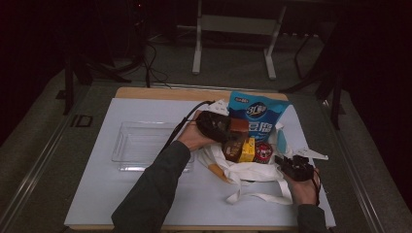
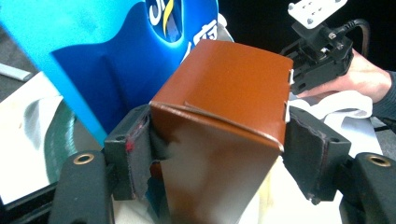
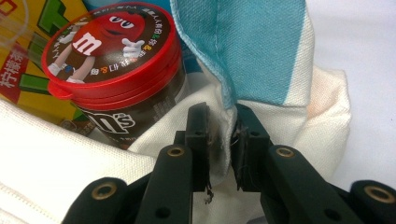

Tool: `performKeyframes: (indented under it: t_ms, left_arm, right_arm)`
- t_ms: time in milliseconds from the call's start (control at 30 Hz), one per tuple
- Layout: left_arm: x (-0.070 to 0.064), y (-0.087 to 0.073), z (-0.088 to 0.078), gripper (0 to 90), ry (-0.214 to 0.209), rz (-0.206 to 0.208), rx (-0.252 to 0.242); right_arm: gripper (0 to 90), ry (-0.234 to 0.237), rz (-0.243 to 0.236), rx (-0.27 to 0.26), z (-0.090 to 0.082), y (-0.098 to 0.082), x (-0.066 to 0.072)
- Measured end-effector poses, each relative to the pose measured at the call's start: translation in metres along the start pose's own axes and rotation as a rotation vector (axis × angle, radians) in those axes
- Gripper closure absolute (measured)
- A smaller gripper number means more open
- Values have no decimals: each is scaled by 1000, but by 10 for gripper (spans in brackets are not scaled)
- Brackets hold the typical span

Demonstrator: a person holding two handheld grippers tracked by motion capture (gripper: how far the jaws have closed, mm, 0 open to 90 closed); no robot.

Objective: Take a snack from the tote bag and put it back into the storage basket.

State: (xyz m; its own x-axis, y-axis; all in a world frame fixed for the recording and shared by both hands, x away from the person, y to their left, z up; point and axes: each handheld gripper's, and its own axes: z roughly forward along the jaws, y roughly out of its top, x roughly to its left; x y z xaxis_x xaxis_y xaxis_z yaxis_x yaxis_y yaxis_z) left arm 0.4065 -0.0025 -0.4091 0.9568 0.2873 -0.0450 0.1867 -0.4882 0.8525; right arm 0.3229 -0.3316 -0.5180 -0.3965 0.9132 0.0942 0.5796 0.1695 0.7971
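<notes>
My left gripper is shut on a brown carton, with a pad against each of its sides. In the high view that left gripper holds the carton over the mouth of a white cloth bag. A tall blue packet stands behind it. My right gripper is shut on the cloth bag's rim, beside a red-lidded candy tub. From above, the right gripper is at the bag's right edge.
A yellow box, a brown packet and the candy tub lie in the bag's mouth. A clear plastic tray sits to the left on the white mat. The bag's straps trail toward the front edge.
</notes>
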Motion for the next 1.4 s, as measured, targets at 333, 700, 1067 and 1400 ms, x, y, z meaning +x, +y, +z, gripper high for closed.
performKeyframes:
  t_ms: [333,700,1067,1400]
  left_arm:
    - [1,1,9,290,-24,-28,-21]
    - [-4,-2,12,371,-33,-8,-50]
    - [-3,-11,18,347,-65,-61,-144]
    - [-6,-11,29,334,-44,-53,-133]
  right_arm:
    - [783,6,5,0,0,0,-1]
    - [782,15,14,-5,0,-1,-2]
    - [777,25,24,-10,0,-2,-3]
    - [777,29,28,-11,0,-2,-3]
